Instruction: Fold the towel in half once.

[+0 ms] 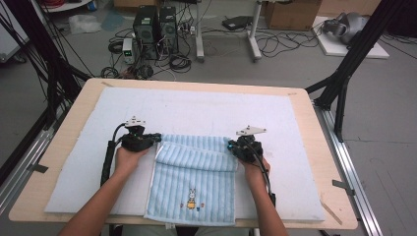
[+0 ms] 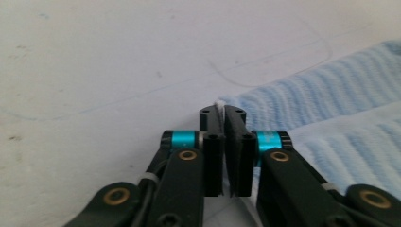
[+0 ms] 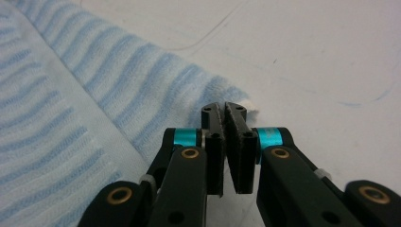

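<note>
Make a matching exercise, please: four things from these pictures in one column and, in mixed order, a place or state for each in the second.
Things:
1. left gripper
2. right gripper
3. rabbit picture
4. foam mat

Places or states:
A. lies under the light blue striped towel
B. shut on the towel's far right corner
C. on the towel's near part
D. shut on the towel's far left corner

Pairs: 1-D, 2-B, 3-C, 4-A

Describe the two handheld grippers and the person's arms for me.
Both the left gripper and right gripper are black, with brass pivots, cyan collars beside the flat jaws, a grey three-cornered plate on top and a trailing black cable. The forearms are bare, no sleeves visible.
</note>
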### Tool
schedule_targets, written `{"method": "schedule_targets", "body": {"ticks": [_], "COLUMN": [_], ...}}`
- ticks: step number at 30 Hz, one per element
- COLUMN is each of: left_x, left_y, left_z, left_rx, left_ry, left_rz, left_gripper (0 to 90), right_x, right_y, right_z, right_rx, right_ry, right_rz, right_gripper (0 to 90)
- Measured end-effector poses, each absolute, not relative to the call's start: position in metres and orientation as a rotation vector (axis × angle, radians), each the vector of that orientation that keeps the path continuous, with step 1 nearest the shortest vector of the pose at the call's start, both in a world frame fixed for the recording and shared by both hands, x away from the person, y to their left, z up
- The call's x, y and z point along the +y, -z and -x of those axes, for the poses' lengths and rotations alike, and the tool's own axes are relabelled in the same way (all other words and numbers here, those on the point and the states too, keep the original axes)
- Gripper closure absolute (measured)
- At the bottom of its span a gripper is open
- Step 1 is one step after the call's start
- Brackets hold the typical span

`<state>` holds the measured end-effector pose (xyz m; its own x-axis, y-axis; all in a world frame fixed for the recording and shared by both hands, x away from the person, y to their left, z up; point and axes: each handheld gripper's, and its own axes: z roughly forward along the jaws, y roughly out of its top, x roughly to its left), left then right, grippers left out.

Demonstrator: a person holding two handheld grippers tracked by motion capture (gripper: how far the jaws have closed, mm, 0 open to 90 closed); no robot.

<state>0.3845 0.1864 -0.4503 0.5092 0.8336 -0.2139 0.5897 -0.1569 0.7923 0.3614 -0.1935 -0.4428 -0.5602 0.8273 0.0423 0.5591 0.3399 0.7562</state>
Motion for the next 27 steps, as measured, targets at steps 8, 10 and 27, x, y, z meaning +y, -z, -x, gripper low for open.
{"method": "schedule_targets", "body": {"ticks": [8,10,27], "left_x": [0.184,0.181,0.183], "left_y": [0.448,0.449,0.440], "left_z": [-0.379,-0.376,-0.400], "left_rx": [1.151,1.127,1.083], "left_ry": [-0.264,-0.270,-0.303], "left_rz": [-1.909,-1.927,-1.796], "left_gripper": [49.2,51.3,87.0], "right_x": [-0.201,-0.196,-0.186], "right_y": [0.442,0.445,0.438], "right_z": [-0.362,-0.362,-0.373], "right_rx": [2.232,2.280,2.277], "right_ry": [-1.088,-1.054,-1.063], "right_rz": [-1.320,-1.301,-1.197], "right_gripper": [52.2,51.4,85.5]}}
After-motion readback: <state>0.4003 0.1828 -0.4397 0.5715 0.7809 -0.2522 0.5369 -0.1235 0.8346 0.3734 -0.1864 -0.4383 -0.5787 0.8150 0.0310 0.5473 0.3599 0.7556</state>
